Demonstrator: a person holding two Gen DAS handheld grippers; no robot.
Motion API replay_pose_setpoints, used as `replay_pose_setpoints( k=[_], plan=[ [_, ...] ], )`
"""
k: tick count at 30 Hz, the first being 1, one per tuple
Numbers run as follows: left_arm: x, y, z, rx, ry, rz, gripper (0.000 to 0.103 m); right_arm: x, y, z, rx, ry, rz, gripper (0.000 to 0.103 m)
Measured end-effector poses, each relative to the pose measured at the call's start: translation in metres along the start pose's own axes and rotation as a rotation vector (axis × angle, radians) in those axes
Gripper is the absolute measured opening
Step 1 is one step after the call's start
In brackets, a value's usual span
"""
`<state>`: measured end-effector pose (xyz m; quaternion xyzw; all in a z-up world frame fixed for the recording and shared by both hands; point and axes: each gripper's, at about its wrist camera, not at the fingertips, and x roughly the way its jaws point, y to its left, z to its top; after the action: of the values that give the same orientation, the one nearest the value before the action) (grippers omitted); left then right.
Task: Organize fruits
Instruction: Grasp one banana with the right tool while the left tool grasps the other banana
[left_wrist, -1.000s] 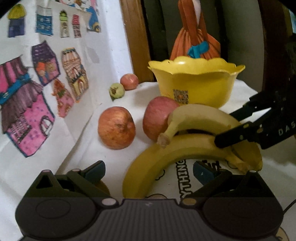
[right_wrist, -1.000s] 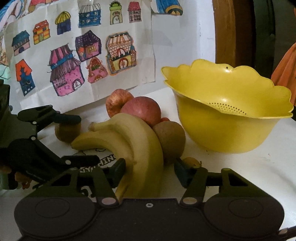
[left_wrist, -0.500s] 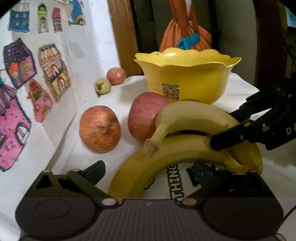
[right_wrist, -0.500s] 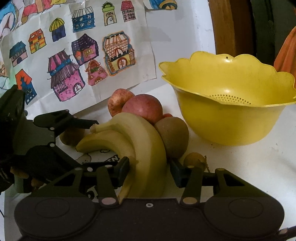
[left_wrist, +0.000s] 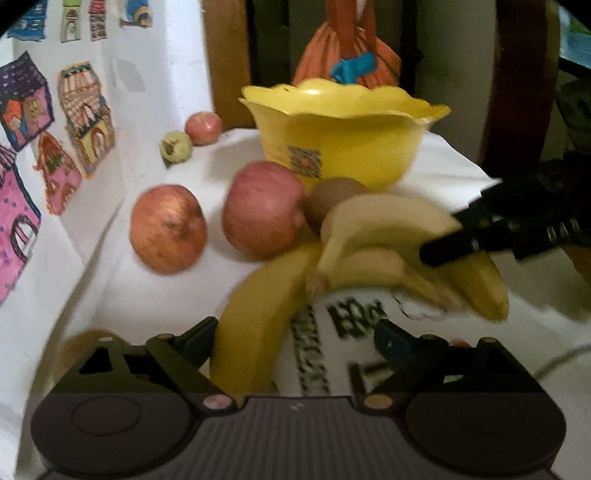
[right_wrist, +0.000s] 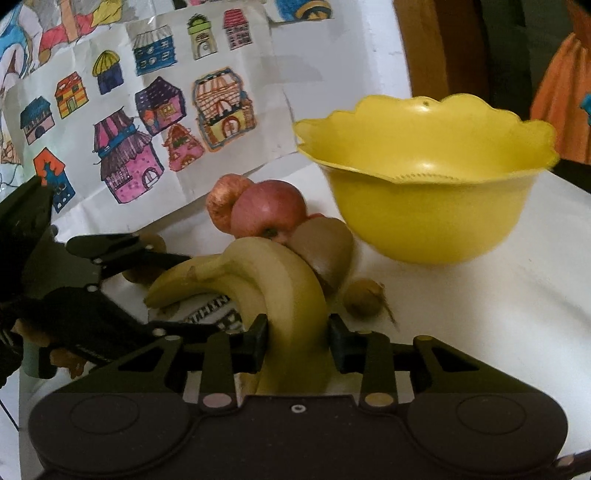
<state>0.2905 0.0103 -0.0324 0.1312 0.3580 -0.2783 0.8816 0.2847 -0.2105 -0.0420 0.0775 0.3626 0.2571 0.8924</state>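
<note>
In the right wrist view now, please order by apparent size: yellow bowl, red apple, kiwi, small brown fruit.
1. yellow bowl
2. red apple and kiwi: look similar, and the kiwi is partly hidden, so unranked
3. small brown fruit

In the right wrist view, the bananas (right_wrist: 284, 295) lie nearest, between the right gripper (right_wrist: 297, 341) fingers. Just behind them sit a kiwi (right_wrist: 325, 247) and two apples (right_wrist: 267, 210), one behind the other. The bowl (right_wrist: 424, 206) stands to their right, farther back. A small fruit (right_wrist: 364, 297) lies right of the bananas, near the bowl. The left gripper (right_wrist: 177, 291) reaches in from the left.
</note>
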Motion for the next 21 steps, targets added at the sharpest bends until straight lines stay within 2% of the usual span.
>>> replay_pose_setpoints(
  k=[5,9,14,17,21],
  plan=[
    [-0.013,-0.012,-0.012,-0.033,-0.002,-0.044,0.091,-0.025,-0.015,-0.019,0.056,0.015,-0.016,0.036],
    [-0.017,-0.022,-0.015,0.003,-0.009,0.004,0.092,-0.048,-0.026,-0.033,0.079,0.025,-0.039,0.036],
    [-0.007,-0.021,-0.002,0.040,-0.038,0.046,0.092,-0.062,-0.036,-0.046,0.095,0.035,-0.055,0.036],
    [0.007,-0.016,0.007,0.024,-0.038,0.068,0.092,-0.064,-0.039,-0.049,0.092,0.025,-0.050,0.037],
    [0.018,-0.007,0.015,-0.031,-0.038,0.054,0.089,-0.063,-0.040,-0.052,0.069,0.005,-0.058,0.037]
  ],
)
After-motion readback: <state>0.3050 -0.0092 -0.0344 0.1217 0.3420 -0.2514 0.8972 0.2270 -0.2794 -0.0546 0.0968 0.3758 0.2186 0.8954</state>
